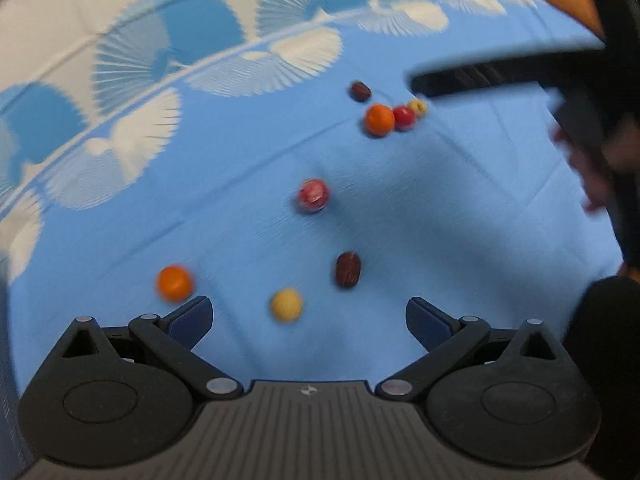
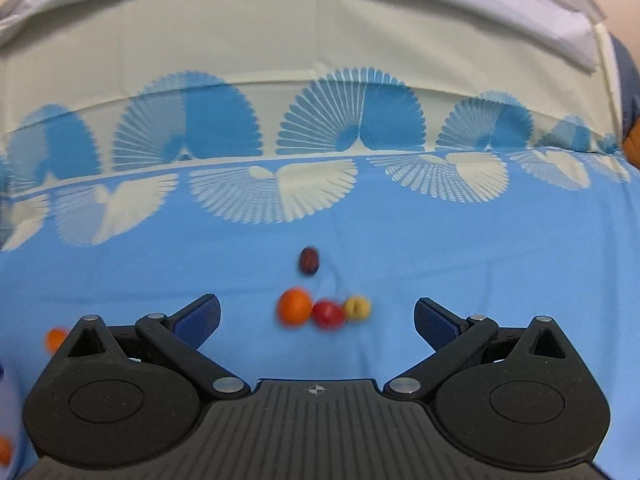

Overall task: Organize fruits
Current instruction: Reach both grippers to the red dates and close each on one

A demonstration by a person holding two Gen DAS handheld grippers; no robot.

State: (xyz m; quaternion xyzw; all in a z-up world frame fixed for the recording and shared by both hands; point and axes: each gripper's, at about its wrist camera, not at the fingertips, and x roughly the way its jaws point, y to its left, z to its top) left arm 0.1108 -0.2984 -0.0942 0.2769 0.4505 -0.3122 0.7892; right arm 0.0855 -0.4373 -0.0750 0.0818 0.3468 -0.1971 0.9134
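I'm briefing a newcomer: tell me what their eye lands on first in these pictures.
The bright fruits on the blue tablecloth: a tight cluster of orange fruit, red fruit and yellow fruit ahead of the open right gripper. Next, a lone yellow ball between the open left gripper's fingers.

cloth (image 2: pixel 480 240): woven, matt, creased, fan print toward 12 o'clock | left gripper (image 1: pixel 308 316): matt black plastic, ribbed deck, dull metal pivots, textured blue pads (image 1: pixel 192 322) | fruits: smooth, faint sheen on orange (image 1: pixel 379 120), red one (image 2: pixel 328 314) at 6 o'clock
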